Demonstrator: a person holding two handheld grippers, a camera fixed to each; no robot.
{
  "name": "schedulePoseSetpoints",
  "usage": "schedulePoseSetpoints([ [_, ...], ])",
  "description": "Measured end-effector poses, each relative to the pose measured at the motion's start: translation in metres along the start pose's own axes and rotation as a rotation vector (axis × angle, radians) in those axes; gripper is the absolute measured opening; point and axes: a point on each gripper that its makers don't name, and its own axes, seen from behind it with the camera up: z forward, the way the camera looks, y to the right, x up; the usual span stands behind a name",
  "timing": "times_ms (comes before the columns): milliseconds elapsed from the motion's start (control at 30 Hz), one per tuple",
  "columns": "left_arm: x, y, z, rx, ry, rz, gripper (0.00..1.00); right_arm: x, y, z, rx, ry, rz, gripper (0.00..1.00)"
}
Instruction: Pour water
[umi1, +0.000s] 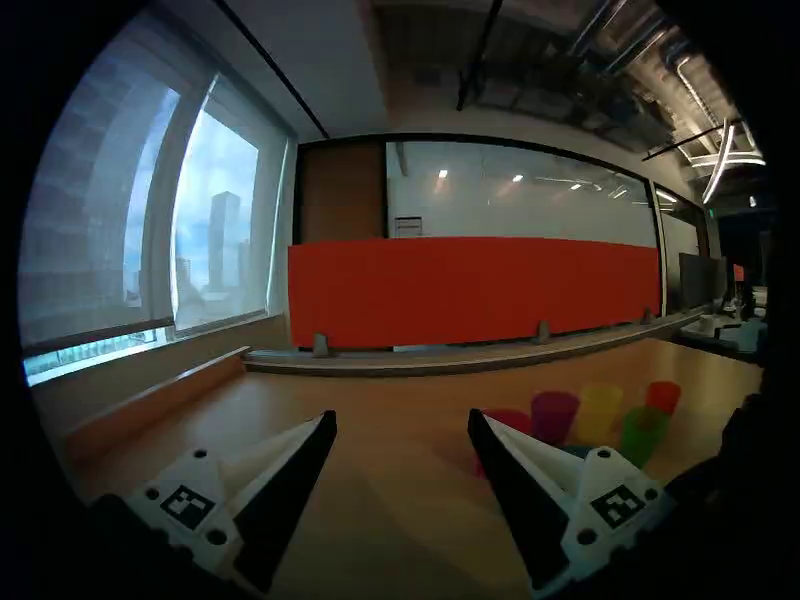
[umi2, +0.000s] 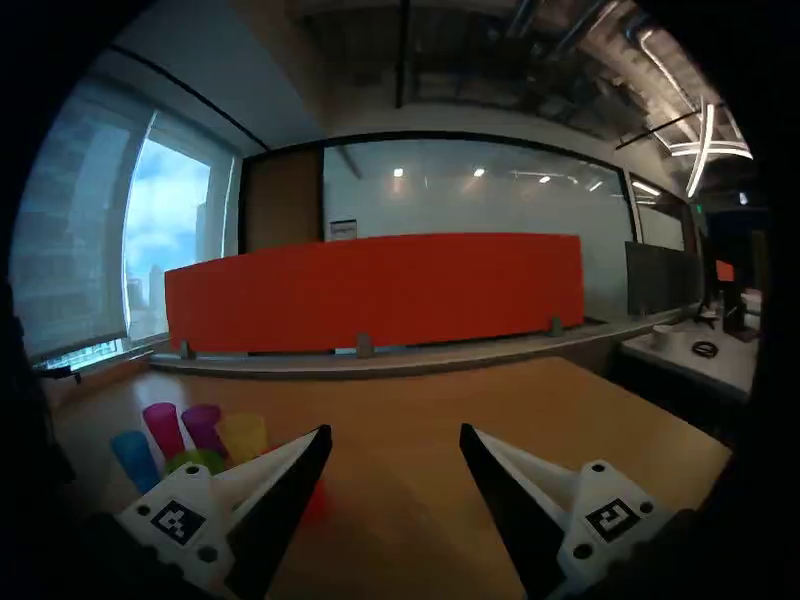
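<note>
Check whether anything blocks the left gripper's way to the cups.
Nothing visible does. The left gripper is open over bare table. The cluster of coloured cups stands ahead to its right, partly behind its own finger.

Red cup (umi1: 512, 420) half-hidden (behind left claw (umi1: 401, 416)).

cups (umi1: 598, 410) cluster on the table (umi1: 400, 490) before the partition (umi1: 470, 290), window (umi1: 210, 240) at left.
</note>
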Motion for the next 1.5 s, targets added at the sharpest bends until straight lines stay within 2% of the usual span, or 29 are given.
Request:
schedulePoseSetpoints([
  [200,0.053,-0.004,0.007,0.005,0.028,-0.007,0.98,0.043,-0.007,0.005,0.044,-0.016,0.005,0.99],
  [600,0.136,-0.005,0.025,-0.02,0.021,-0.047,0.98,0.135,-0.023,0.011,0.067,0.035,-0.133,0.99],
  [800,0.168,0.0,0.03,-0.058,0.022,-0.035,0.98,0.161,-0.032,0.012,0.083,0.024,-0.144,0.99],
  [1000,0.174,0.007,0.032,-0.09,0.005,-0.029,0.98,0.166,-0.04,0.01,0.119,0.02,-0.133,0.99],
  [1200,0.165,0.007,0.033,-0.109,-0.016,-0.01,0.98,0.165,-0.047,0.008,0.161,0.005,-0.137,0.99],
  [1367,0.164,0.017,0.029,-0.172,-0.013,0.004,0.98,0.166,-0.06,0.004,0.248,0.004,-0.136,0.99],
  [1500,0.163,0.031,0.023,-0.254,-0.015,-0.007,0.98,0.164,-0.073,0.002,0.337,-0.008,-0.128,0.99],
])
